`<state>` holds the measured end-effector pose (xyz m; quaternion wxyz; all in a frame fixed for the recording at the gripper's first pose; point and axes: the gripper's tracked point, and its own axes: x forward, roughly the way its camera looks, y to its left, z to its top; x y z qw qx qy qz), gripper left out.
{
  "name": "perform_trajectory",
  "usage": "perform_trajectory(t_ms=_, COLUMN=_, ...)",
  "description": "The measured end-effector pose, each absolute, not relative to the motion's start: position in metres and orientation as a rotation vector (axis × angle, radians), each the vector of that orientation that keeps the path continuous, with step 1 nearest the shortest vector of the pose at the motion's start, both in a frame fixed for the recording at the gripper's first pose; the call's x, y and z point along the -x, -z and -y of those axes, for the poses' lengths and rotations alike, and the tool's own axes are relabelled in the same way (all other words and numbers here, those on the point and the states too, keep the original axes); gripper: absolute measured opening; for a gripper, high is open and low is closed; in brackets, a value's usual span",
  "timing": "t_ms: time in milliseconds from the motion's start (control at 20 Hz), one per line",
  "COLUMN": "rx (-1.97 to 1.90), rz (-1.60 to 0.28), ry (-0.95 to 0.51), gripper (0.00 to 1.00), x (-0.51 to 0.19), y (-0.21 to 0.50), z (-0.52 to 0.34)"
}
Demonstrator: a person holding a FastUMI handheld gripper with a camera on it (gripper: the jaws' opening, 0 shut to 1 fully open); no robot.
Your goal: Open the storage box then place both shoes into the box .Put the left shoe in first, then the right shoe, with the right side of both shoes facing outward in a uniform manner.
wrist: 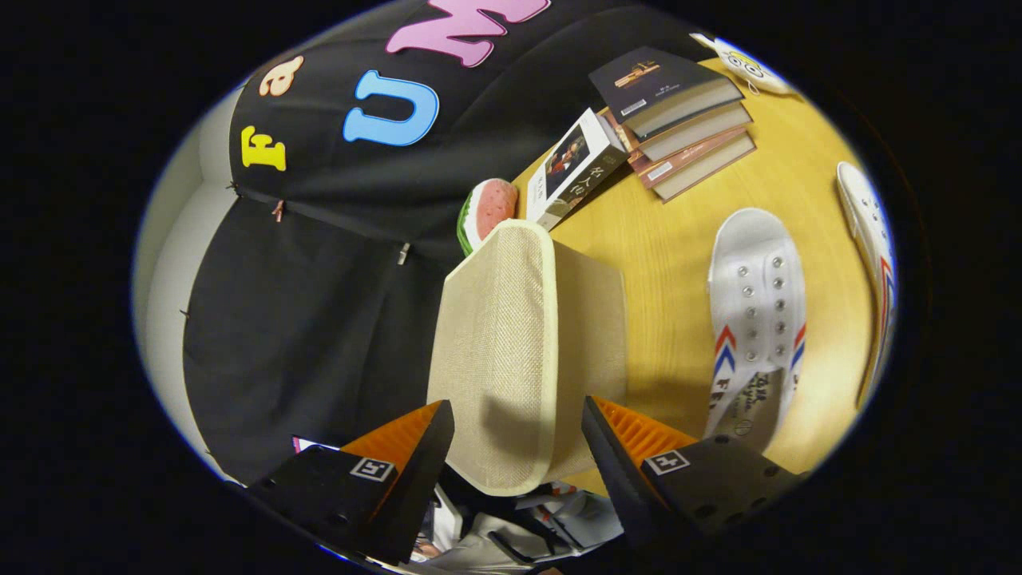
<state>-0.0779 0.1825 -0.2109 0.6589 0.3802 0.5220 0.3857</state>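
Between spread fingers of hand-held gripper [517, 435]: raised box lid [499, 351], untouched; second shoe [870, 239] cut off

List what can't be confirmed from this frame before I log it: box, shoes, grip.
- Storage box interior: the raised lid blocks it in the gripper view.
- Gripper: fingers straddle the lid's near edge; contact of the pads is unclear.
- Far shoe: cut by the fisheye rim, so left or right is unknowable.
- Near shoe: its heel sits behind the right finger.
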Motion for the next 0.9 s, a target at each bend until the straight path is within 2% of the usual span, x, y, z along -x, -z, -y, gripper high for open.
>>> perform_trajectory(t_ms=350, rx=-0.996, rz=-1.327, ry=-0.946, gripper=0.95, x=0.084, y=0.238, z=-0.205)
perform_trajectory(t_ms=500, rx=-1.088, rz=-1.415, ry=-0.921, gripper=0.67, x=0.086, y=0.245, z=-0.207)
perform_trajectory(t_ms=550, rx=-1.126, rz=-1.441, ry=-0.905, gripper=0.67, x=0.085, y=0.244, z=-0.205)
perform_trajectory(t_ms=600, rx=-1.142, rz=-1.466, ry=-0.894, gripper=0.58, x=0.085, y=0.245, z=-0.204)
perform_trajectory(t_ms=650, rx=-1.159, rz=-1.482, ry=-0.890, gripper=0.57, x=0.092, y=0.243, z=-0.208)
perform_trajectory(t_ms=900, rx=-1.178, rz=-1.491, ry=-0.886, gripper=0.15, x=0.081, y=0.232, z=-0.200)
